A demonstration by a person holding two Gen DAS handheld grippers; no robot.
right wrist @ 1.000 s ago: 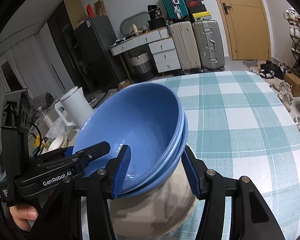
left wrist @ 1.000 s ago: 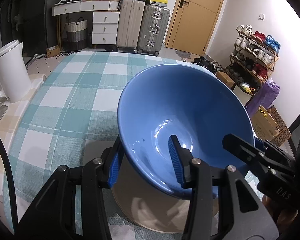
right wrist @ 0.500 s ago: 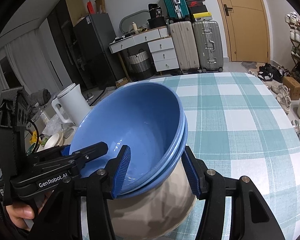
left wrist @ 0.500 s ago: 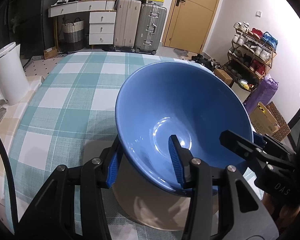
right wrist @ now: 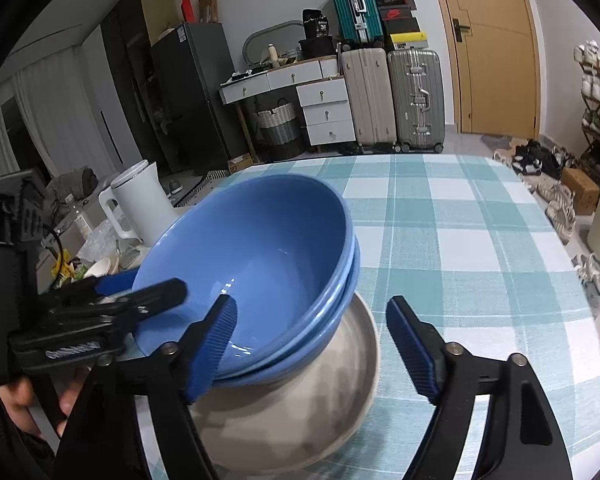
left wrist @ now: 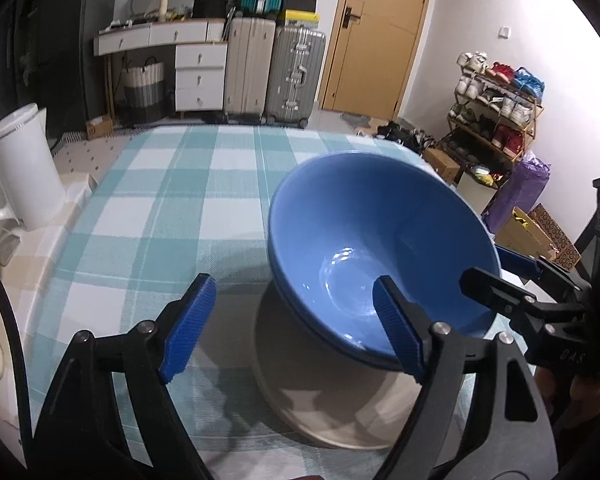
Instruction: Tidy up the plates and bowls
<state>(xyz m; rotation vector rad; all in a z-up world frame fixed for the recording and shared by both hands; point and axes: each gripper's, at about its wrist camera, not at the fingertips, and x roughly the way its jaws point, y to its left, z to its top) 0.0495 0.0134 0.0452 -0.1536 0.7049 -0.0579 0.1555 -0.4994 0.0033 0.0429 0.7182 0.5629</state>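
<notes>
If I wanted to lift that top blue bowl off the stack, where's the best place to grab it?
Grip the top blue bowl by its rim, one finger inside and one outside the wall, coming from the near side. It sits nested and tilted in a second blue bowl on a beige bowl, so only its thin, flaring rim stands clear, probably.

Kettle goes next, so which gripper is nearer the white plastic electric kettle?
Left. The left gripper is at the stacked blue bowls toward the kettle, the right gripper across them; both jaws just opened, each straddling the rim.

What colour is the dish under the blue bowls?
Beige dish, clearest in the right wrist view.
</notes>
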